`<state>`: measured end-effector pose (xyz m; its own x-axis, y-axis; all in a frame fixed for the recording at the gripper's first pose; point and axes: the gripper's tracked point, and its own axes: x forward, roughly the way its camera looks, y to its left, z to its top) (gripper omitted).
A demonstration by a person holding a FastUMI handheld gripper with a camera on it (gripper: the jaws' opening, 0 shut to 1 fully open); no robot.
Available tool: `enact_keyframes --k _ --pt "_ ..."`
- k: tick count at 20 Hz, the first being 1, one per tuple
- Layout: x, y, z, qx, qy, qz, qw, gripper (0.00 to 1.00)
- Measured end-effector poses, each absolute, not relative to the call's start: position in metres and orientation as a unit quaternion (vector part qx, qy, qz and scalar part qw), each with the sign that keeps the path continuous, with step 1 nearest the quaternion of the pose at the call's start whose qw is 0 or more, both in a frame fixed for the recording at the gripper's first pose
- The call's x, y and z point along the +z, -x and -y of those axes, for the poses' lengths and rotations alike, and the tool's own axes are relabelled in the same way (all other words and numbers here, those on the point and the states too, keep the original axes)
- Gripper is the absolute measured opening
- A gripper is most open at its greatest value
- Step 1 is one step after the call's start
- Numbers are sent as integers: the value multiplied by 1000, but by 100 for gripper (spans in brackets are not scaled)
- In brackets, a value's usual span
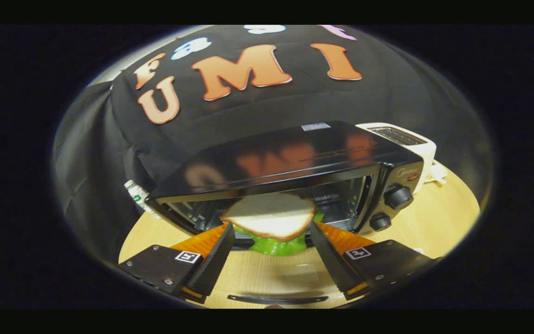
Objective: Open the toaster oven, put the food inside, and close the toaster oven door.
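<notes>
On a light wooden table (438, 218), the black toaster oven (290, 171) is seen open. A white-bread sandwich with green lettuce (269, 220) is pinched by the hand-held gripper (271, 232) at the oven's mouth, presumably for sliding inside.

The toaster oven (290, 178) stands open at frame centre, its mouth free just ahead of the tool (271, 236), whose fingers clamp the sandwich (269, 215). The dropped door (276, 283) lies below. A white toaster (406, 139) crowds the upper right; bare surface (438, 218) lies right.
</notes>
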<state>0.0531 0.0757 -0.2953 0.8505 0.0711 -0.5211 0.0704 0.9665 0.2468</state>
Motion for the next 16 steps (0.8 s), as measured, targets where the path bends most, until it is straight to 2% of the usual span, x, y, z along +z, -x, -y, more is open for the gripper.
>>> enact_keyframes --k 5,16 --pt "-306 -27 -75 11 -114 -301 947 98" --pt "-336 81 -110 58 -113 -399 908 97"
